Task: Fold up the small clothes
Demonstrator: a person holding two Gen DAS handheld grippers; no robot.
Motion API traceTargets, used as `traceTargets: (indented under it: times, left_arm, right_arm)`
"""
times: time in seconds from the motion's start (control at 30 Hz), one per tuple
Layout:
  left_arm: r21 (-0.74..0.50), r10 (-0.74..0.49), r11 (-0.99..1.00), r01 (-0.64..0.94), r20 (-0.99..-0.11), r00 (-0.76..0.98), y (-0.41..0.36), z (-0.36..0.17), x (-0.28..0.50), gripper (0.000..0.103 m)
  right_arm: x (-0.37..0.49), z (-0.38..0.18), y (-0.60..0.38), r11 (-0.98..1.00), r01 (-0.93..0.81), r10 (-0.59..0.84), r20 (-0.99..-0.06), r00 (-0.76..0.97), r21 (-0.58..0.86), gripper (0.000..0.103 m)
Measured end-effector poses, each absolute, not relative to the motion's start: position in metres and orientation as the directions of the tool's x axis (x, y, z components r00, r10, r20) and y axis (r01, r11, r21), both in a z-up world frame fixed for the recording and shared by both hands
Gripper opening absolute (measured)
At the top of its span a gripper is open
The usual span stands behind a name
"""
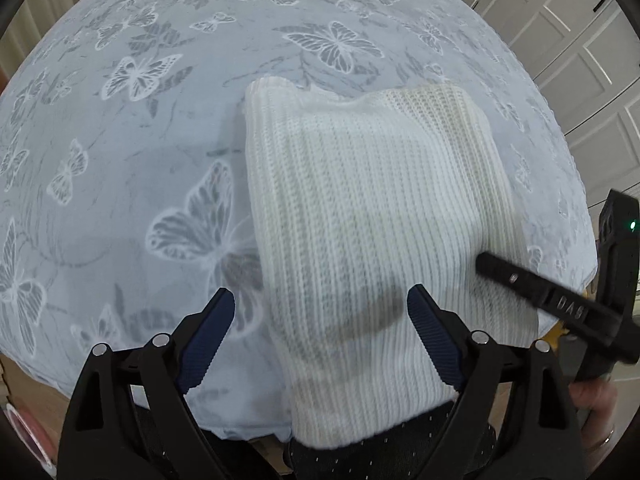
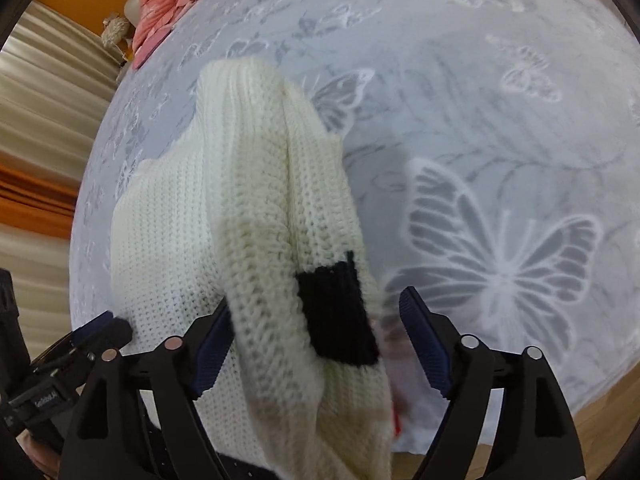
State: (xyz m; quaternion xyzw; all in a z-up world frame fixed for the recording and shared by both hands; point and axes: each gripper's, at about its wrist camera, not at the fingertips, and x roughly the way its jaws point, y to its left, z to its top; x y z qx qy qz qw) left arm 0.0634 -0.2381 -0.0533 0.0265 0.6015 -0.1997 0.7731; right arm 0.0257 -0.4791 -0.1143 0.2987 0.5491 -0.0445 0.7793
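A cream ribbed knit sweater (image 1: 360, 200) lies folded on the table's pale blue butterfly cloth (image 1: 140, 160), its near end hanging over the front edge. My left gripper (image 1: 320, 300) hovers open above that near end, pads apart from the knit. One of the right gripper's fingers (image 1: 520, 280) rests over the sweater's right edge. In the right wrist view, my right gripper (image 2: 316, 304) stands open, straddling a raised fold of the sweater (image 2: 260, 200) that bears a black square patch (image 2: 336, 312). The right pad is clear of the knit. The left gripper's finger (image 2: 100, 326) touches the sweater's left side.
A pink garment (image 2: 168, 4) lies at the cloth's far corner. White panelled cupboard doors (image 1: 580, 60) stand beyond the table on the right, and beige curtains (image 2: 44, 120) hang on the left. A hand (image 1: 592, 400) holds the right gripper. The butterfly cloth (image 2: 500, 160) stretches right of the sweater.
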Motion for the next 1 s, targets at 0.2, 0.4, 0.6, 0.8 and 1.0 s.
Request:
traceTargets:
  times: [0.2, 0.4, 0.6, 0.8, 1.0]
  left_arm:
    - [-0.243, -0.299, 0.919, 0.31, -0.943, 0.147, -0.246, -0.08, 0.082, 0.092]
    - [-0.335, -0.369, 0.905, 0.264, -0.925, 0.091, -0.246, -0.108, 0.095, 0.098]
    - [-0.496, -0.513, 0.839, 0.222, -0.859, 0.017, -0.235, -0.1, 0.097, 0.057]
    - [-0.504, -0.534, 0.813, 0.293, -0.845, 0.031, -0.233, -0.055, 0.082, 0.045]
    - [-0.548, -0.602, 0.759, 0.351, -0.797, 0.058, -0.213, 0.006, 0.059, 0.045]
  right_arm:
    - [0.028, -0.135, -0.482, 0.757, 0.424, 0.321, -0.847, 0.423, 0.498, 0.092]
    - [0.024, -0.14, -0.48, 0.762, 0.391, 0.33, -0.829, 0.451, 0.516, 0.097]
    - [0.022, -0.125, -0.467, 0.736, 0.381, 0.363, -0.802, 0.475, 0.559, 0.046]
    - [0.011, -0.08, -0.453, 0.744, 0.374, 0.33, -0.791, 0.515, 0.554, 0.042]
    - [-0.018, -0.005, -0.44, 0.78, 0.293, 0.301, -0.741, 0.6, 0.554, 0.041]
